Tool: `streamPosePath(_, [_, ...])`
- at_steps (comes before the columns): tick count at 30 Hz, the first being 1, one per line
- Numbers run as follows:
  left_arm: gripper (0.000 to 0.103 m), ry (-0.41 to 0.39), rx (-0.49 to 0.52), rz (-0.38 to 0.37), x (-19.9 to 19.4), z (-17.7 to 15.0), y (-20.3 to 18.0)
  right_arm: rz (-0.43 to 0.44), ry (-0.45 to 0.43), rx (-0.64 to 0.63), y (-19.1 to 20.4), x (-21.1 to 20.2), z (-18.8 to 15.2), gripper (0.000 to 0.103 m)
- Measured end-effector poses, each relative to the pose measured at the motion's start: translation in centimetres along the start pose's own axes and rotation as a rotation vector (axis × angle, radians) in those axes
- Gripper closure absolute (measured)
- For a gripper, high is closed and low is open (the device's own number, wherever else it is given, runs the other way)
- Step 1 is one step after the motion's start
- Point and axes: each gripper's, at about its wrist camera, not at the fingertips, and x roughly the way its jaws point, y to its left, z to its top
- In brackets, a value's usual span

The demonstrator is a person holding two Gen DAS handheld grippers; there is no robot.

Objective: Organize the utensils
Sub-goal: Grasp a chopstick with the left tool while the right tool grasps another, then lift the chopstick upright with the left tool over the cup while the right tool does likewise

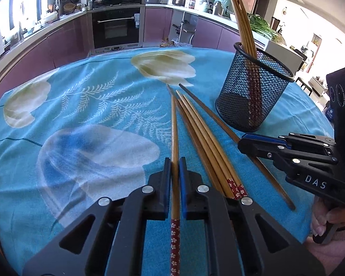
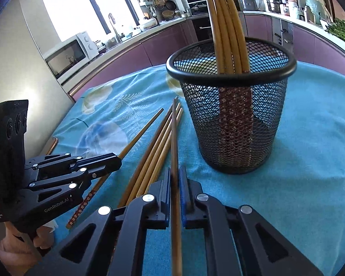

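through the left wrist camera, my left gripper [image 1: 174, 179] is clamped on a brown wooden chopstick with a red flowered end [image 1: 174, 161]. three more chopsticks [image 1: 204, 138] lie just beside it on the blue floral tablecloth [image 1: 80, 105]. through the right wrist camera, my right gripper [image 2: 175, 193] is clamped on a dark wooden chopstick [image 2: 175, 151], near the black wire-mesh cup [image 2: 232, 119] holding upright chopsticks [image 2: 225, 23].

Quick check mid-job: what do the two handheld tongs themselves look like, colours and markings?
Both are matte black linkages with silver rivets and blue pads inside the fingers. The right tongs show white "DAS" lettering; the left tongs read "GenRobot.AI". Each has a black camera block behind, gripped by a bare hand.
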Motion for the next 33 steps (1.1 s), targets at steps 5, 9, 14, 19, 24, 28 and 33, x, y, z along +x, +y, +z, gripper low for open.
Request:
streamPosePath(5, [0.095, 0.004, 0.023, -0.029, -0.4, -0.3, -0.5, 0.037, 0.016, -0.038, 0.7, -0.4, -0.3, 0.097])
streamPosePath(9, [0.095, 0.019, 0.047, -0.04, -0.2, -0.7, -1.0, 0.039, 0.051, -0.065, 1.1, -0.2, -0.7, 0.097])
streamPosePath(14, [0.095, 0.048, 0.063, -0.052, 0.3, -0.8, -1.0, -0.005, 0.069, -0.098, 1.3, 0.3, -0.8, 0.093])
streamPosePath(19, [0.092, 0.06, 0.079, -0.059, 0.7, -0.6, -1.0, -0.028, 0.075, -0.125, 1.5, 0.9, -0.7, 0.093])
streamPosePath(24, [0.09, 0.069, 0.083, -0.076, 1.2, 0.1, -0.6, -0.034, 0.084, -0.13, 1.6, 1.5, 0.0, 0.093])
streamPosePath(28, [0.09, 0.07, 0.09, -0.07, 1.6, 0.5, -0.8, -0.03, 0.082, -0.121, 1.4, 1.7, 0.3, 0.093])
streamPosePath(33, [0.095, 0.062, 0.071, -0.061, 1.4, 0.7, -0.8, -0.015, 0.065, -0.102, 1.0, 1.0, 0.2, 0.096])
